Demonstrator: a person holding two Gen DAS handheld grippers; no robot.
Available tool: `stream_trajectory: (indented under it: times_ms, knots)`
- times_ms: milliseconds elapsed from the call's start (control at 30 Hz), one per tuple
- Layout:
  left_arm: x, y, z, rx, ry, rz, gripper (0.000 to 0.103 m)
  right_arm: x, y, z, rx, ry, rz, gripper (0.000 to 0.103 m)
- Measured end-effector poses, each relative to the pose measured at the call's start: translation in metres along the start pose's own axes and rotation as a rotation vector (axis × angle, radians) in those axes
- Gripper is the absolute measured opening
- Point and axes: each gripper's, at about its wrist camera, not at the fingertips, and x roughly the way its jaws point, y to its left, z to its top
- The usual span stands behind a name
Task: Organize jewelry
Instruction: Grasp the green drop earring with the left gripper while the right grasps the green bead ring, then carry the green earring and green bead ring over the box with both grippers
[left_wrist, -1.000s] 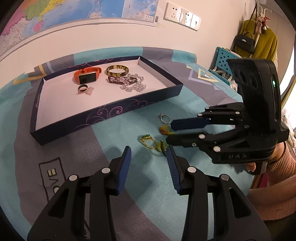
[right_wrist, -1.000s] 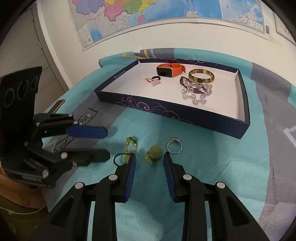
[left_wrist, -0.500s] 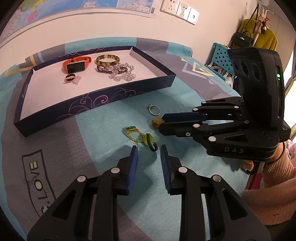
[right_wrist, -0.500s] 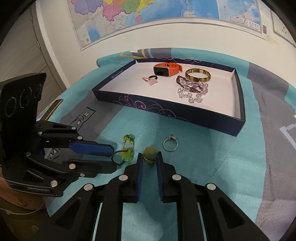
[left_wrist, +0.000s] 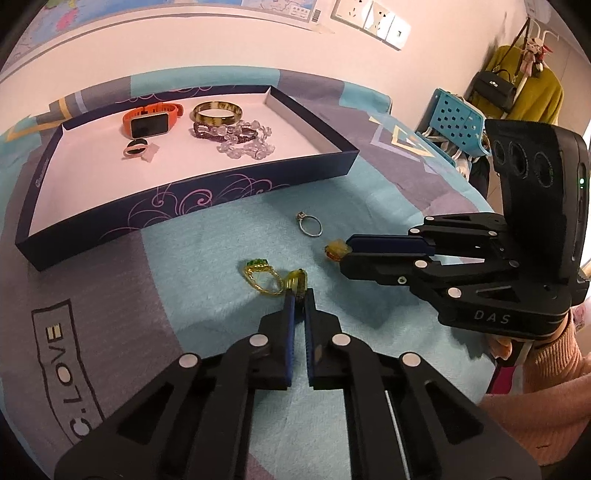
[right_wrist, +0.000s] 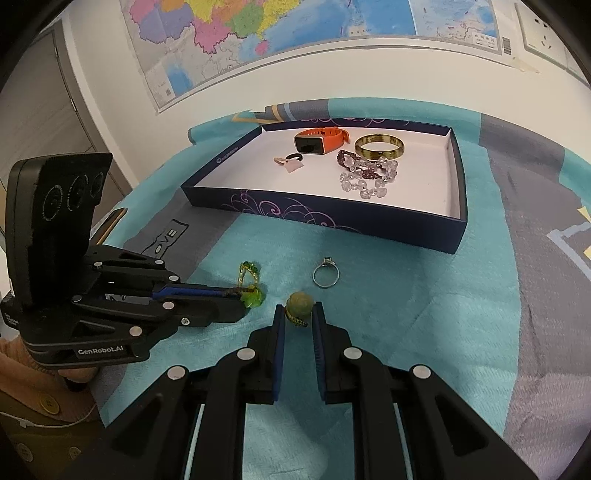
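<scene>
My left hand-held gripper (left_wrist: 298, 291) pinches a green ring (left_wrist: 295, 281), my right hand-held gripper (right_wrist: 298, 315) pinches a round-stoned ring (right_wrist: 298, 308); only the left view shows the chair (left_wrist: 456, 123).

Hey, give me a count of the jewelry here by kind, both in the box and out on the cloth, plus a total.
Rings on the teal cloth: 4 (silver ring, gold ring with green stones, green-stone ring, round yellow-green stone ring)
Black ring in box: 1
Bracelets: 3
Orange smartwatch: 1
Total: 9
</scene>
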Motion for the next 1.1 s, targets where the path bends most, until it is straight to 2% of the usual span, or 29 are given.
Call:
stream_trajectory:
  times_ms: [367,767,1100]
  knots:
    - [-0.017,0.006,-0.005,-0.028,-0.033,-0.021,0.005,-0.009,-0.002,0.002,0.018,-0.03,0.017,0.013]
    - [-0.042,0.023,0.001,-0.065,-0.099,0.01,0.005,-0.016,-0.001,0.013,0.028,-0.072,0.03,0.013]
    - [-0.048,0.026,0.006,-0.073,-0.122,0.022,0.005,-0.014,0.001,0.021,0.028,-0.089,0.035,0.013]
